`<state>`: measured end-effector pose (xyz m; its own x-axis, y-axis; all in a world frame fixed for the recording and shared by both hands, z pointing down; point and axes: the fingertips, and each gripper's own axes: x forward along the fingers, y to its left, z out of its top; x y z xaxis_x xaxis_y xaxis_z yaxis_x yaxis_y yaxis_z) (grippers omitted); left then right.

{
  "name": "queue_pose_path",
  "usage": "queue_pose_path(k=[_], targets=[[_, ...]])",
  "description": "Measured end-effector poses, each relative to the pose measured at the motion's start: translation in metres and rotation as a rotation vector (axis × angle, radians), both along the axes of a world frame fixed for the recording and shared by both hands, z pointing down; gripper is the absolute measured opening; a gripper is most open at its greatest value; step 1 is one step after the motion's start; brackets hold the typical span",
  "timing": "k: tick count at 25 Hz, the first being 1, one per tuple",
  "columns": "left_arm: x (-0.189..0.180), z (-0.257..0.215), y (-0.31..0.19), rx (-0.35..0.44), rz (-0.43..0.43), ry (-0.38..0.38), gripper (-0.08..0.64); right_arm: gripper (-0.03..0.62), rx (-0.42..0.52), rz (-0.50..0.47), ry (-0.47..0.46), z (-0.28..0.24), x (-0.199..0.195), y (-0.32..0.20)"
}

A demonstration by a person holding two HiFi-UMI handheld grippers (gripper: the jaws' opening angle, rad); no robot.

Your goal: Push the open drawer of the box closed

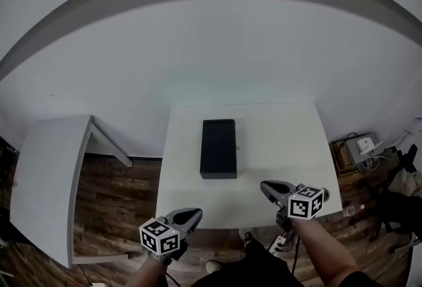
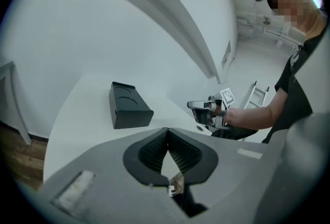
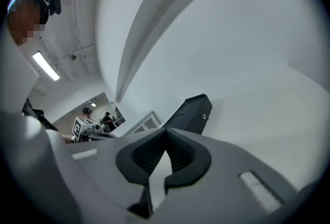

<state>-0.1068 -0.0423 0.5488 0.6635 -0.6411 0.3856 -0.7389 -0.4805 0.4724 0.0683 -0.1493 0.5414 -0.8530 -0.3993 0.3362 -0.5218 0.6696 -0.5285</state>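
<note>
Box (image 1: pixel 218 148): black, oblong, lying flat near the middle of the white bench (image 1: pixel 277 140), long axis running away from the person. A small round knob (image 3: pixel 204 115) shows on one side face in the right gripper view. From these angles the outline reads as one plain block, and it cannot be told whether the drawer stands out or is already in.

Left gripper (image 1: pixel 192 214): low at the bench's near edge, well apart from the box. Jaws pressed together, nothing between them.

Right gripper (image 1: pixel 268 187): over the near part of the bench, right of the box and short of it, not touching. Jaws likewise pressed together and empty.

Progress, as judged: neither gripper is touching the box and the push looks not yet begun. If the drawer is open, the approach and the whole push are left.
</note>
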Motion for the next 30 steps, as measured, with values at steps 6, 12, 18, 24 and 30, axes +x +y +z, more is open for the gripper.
queue_pose_path(k=[6,12,18,24,30], targets=[[0.012,-0.017,0.062,-0.006,0.015,0.171,0.002,0.003,-0.049,0.076,-0.14,-0.022,0.002,0.079],[0.019,-0.025,0.117,-0.037,0.03,0.317,0.002,0.003,-0.126,0.123,-0.251,-0.026,-0.009,0.154],[0.016,-0.021,0.159,-0.097,0.061,0.396,0.002,0.003,-0.192,0.123,-0.306,-0.03,-0.034,0.214],[0.001,-0.026,0.168,-0.093,0.029,0.438,0.002,0.003,-0.22,0.103,-0.319,-0.036,-0.048,0.244],[-0.006,-0.031,0.159,-0.072,0.005,0.461,0.002,0.003,-0.234,0.11,-0.325,-0.036,-0.054,0.243]])
